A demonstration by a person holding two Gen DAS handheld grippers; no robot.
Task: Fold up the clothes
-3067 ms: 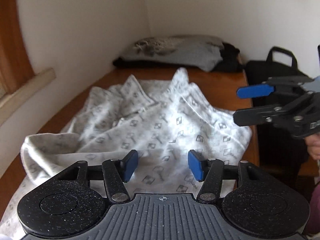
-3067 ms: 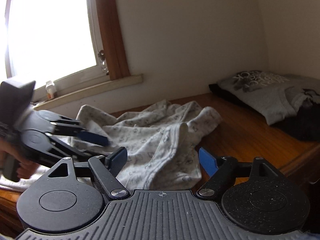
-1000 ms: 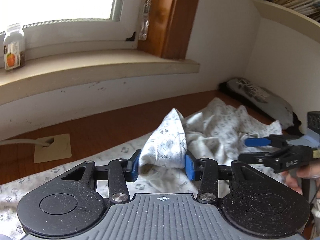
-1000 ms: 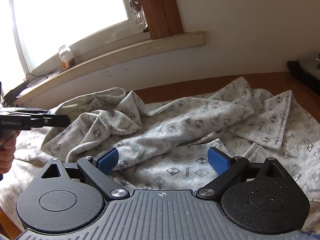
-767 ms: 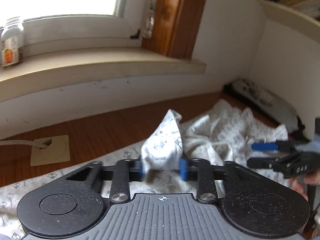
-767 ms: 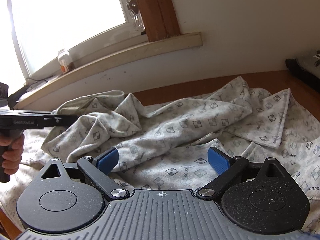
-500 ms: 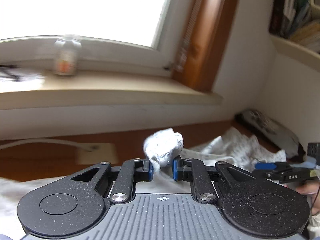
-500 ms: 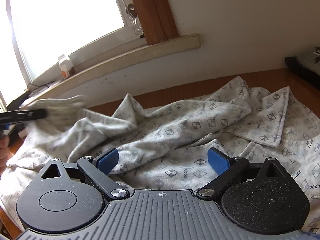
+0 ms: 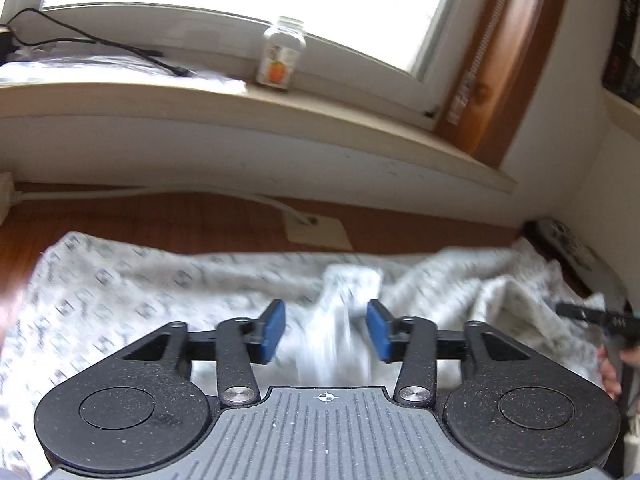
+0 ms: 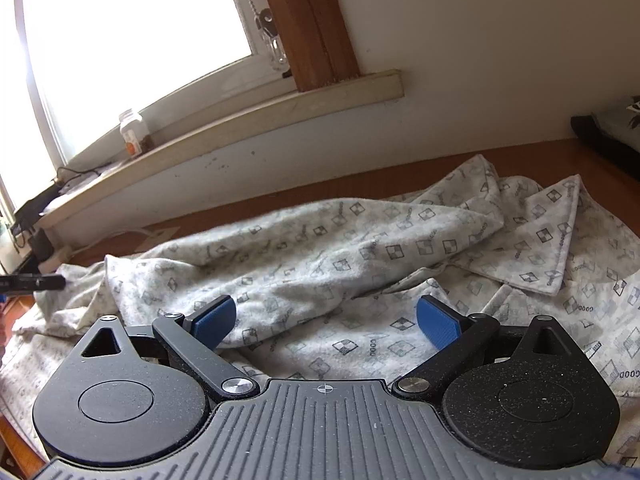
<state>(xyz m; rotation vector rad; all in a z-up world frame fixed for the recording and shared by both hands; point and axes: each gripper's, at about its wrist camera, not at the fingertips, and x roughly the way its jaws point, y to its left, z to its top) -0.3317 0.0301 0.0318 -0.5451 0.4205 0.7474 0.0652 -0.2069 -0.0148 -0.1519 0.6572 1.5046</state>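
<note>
A grey-white printed pyjama shirt [image 10: 360, 256] is lying spread and rumpled across the wooden tabletop [image 10: 460, 164], under the window. Its pointed collar [image 10: 556, 232] is lying flat toward the right side, and one long fold is running across the middle of the cloth.

The left gripper [image 9: 326, 330] is hanging low over the left part of the shirt with its blue pads [image 9: 274, 330] spread apart. A blurred tuft of the fabric is standing in the gap between them, and neither pad is pressing on it, so the fingers are holding nothing.

The right gripper [image 10: 326, 320] is hovering over the middle of the shirt, fingers splayed wide, with only loose cloth lying beneath them. In the left wrist view its black tip is showing at the far right edge.

On the windowsill [image 9: 320, 120] a small clear jar [image 9: 282, 56] with an orange-printed label is standing upright; I cannot tell what is in it. A black cable [image 9: 100, 42] is trailing along the sill to its left. A beige cable plate [image 9: 316, 232] is sitting on the tabletop just beyond the shirt's far edge. In the far right corner a pile of dark and grey clothes [image 10: 612, 136] is resting on the table.
</note>
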